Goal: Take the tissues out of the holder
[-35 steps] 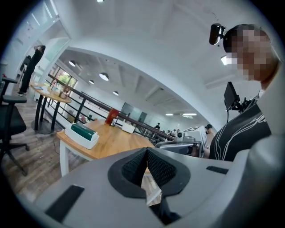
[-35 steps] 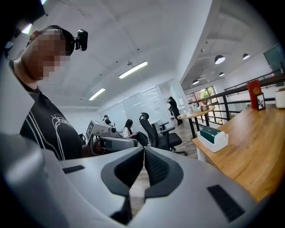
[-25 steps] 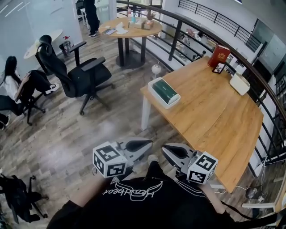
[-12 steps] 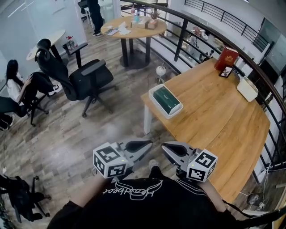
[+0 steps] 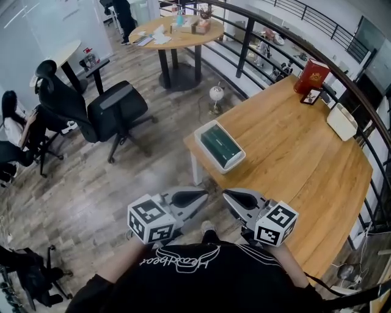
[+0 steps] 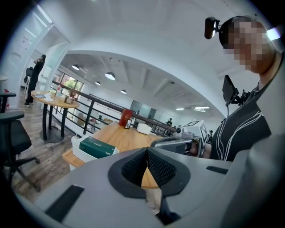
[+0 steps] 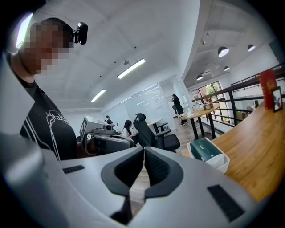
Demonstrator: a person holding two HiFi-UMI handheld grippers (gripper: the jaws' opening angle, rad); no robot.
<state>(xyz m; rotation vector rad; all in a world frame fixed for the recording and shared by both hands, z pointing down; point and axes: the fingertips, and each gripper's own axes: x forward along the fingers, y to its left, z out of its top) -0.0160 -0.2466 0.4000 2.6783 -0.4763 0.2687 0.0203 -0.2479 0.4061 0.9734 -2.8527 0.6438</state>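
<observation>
On the table [image 5: 293,162] corner, tissue holder [image 5: 220,146] well beyond both jaws

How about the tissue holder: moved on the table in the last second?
No. The tissue holder still sits at the same corner of the wooden table; both drift lower in the head view together, so the camera moved.

In the head view, a black shirt [image 5: 201,281] hides the rear of the left gripper [image 5: 198,197] and the right gripper [image 5: 231,197], and the hands holding them. At nine o'clock the left edge cuts a seated person [image 5: 13,125]. At twelve the top edge cuts off a standing person [image 5: 125,17] above the waist. Items on the round table [image 5: 183,40] and print on the red box [image 5: 314,74] are too small to tell.
</observation>
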